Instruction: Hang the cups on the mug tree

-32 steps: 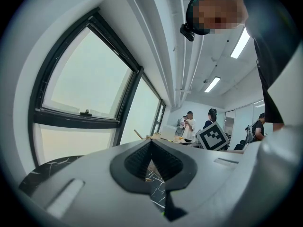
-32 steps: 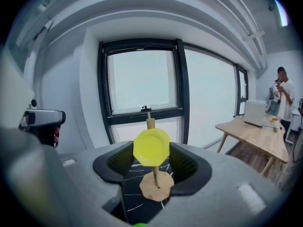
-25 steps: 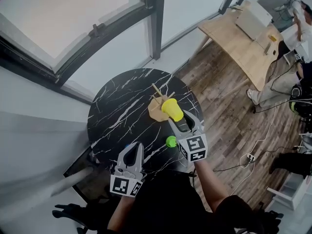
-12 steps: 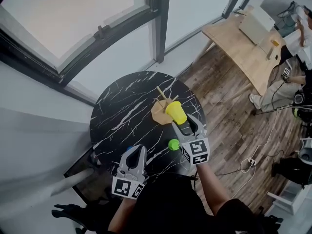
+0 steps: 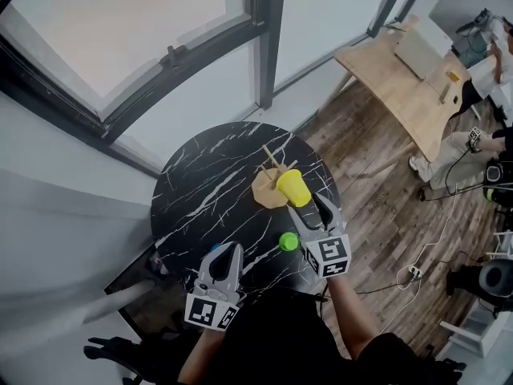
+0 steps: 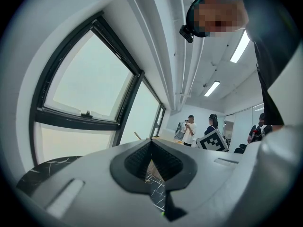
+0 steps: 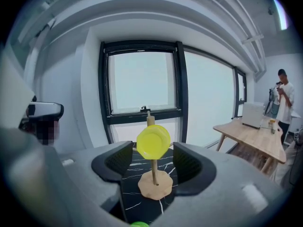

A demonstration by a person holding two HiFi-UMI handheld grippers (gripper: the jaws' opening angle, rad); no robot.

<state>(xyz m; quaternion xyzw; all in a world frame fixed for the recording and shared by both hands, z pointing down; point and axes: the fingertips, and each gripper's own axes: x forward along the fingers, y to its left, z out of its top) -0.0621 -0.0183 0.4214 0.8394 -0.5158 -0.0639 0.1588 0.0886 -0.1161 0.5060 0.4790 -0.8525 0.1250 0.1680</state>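
We see the round black counter point(image 5: 200, 183) carrying the tree point(image 5: 268, 192); our right tool point(image 5: 313, 207), just on the tree's near side, has just been spreading its jaws, which stand wide with nothing between them; our left tool point(image 5: 227, 252), well apart from the tree, has its jaws pressed together, empty; a yellow cup point(image 5: 293, 188) hangs on the tree; a green cup point(image 5: 288, 241) sits near its base.

Surface point(image 5: 200, 187): round, black marble with white veins.
Window point(image 5: 120, 38): dark frame, just behind the surface.
Floor point(image 5: 377, 207): wood planks, with a white cable point(image 5: 433, 233) lying across them.
Wooden desk point(image 5: 393, 83): pale, near the window wall, with a white box point(image 5: 418, 50) on it.
Person point(image 7: 283, 100): standing beside the desk.
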